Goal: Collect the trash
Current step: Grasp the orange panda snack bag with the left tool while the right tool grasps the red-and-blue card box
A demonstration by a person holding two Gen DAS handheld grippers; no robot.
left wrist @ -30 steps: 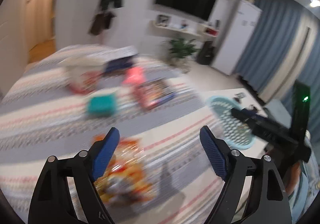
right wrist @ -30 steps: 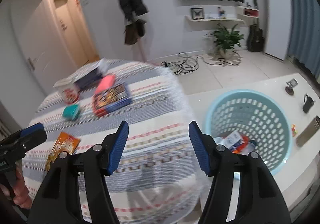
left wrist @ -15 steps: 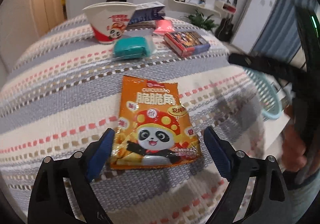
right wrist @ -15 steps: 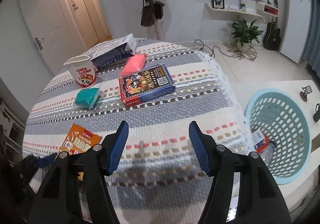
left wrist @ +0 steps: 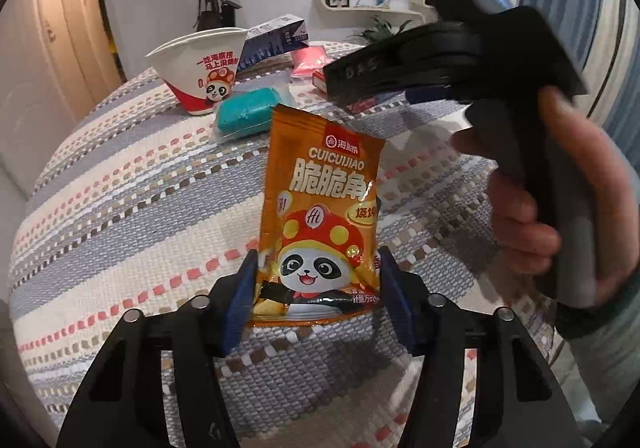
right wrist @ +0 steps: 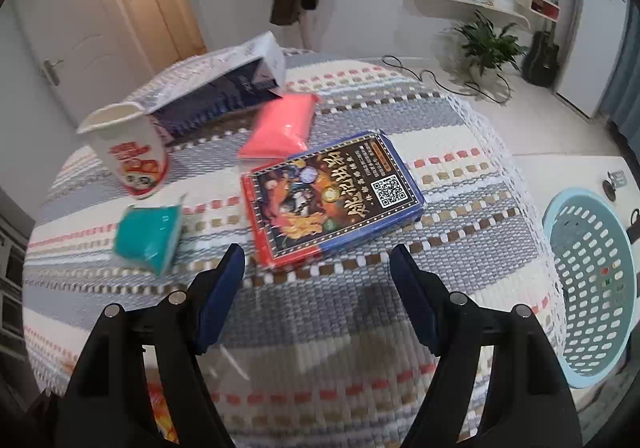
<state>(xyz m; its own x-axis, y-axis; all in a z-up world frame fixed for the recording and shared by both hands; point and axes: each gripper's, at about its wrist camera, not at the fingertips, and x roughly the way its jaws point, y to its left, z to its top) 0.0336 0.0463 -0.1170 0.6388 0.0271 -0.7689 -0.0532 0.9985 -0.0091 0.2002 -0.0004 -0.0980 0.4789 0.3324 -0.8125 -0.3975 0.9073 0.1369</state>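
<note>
Striped tablecloth carries cup and box; left gripper closing on snack packet.

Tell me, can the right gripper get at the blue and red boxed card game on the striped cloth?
Probably yes. The right gripper has its jaws opening with nothing between them, and the blue and red boxed card game lies flat just ahead on the striped cloth, uncovered.

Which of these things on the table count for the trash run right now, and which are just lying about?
In play: orange snack bag, left gripper closing on it, blue basket.

Lying about: paper cup, teal packet, pink packet, card box, right gripper opening, empty.
</note>
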